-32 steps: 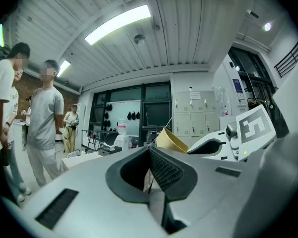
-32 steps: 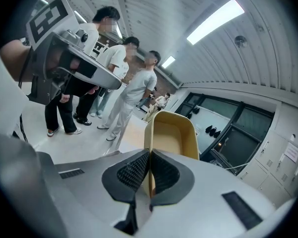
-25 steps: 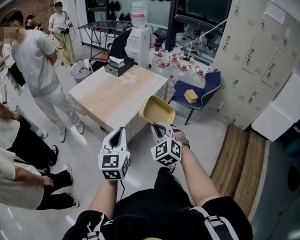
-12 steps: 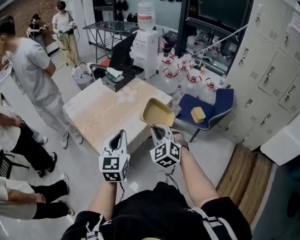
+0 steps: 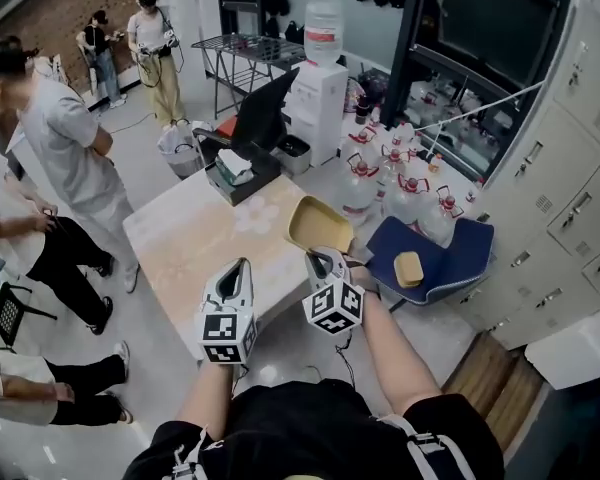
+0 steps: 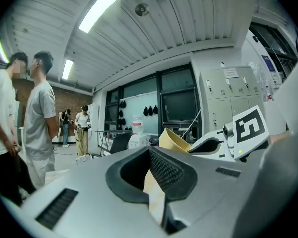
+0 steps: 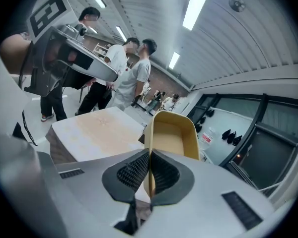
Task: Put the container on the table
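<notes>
A yellow open container [image 5: 318, 226] is held up by its near wall, with my right gripper [image 5: 320, 255] shut on that wall. In the right gripper view the wall [image 7: 171, 135] stands pinched between the two pads [image 7: 161, 172]. The container hangs over the near right edge of the beige table [image 5: 195, 248], above its top. To its left my left gripper [image 5: 242, 266] is level with it, jaws together and nothing in them. The left gripper view shows the container [image 6: 173, 139] and the right gripper [image 6: 228, 139] off to the right.
A black tissue box [image 5: 238, 173] sits on the table's far corner. People stand and sit along the left [image 5: 65, 153]. A blue chair [image 5: 435, 253] with a yellow block [image 5: 408, 268] stands right of the table. A water dispenser [image 5: 318, 98] and jugs [image 5: 400, 183] are behind.
Both grippers and the container have come forward to the table. Its near edge now lies just under the gripper tips, and the chair has slid to the right.
</notes>
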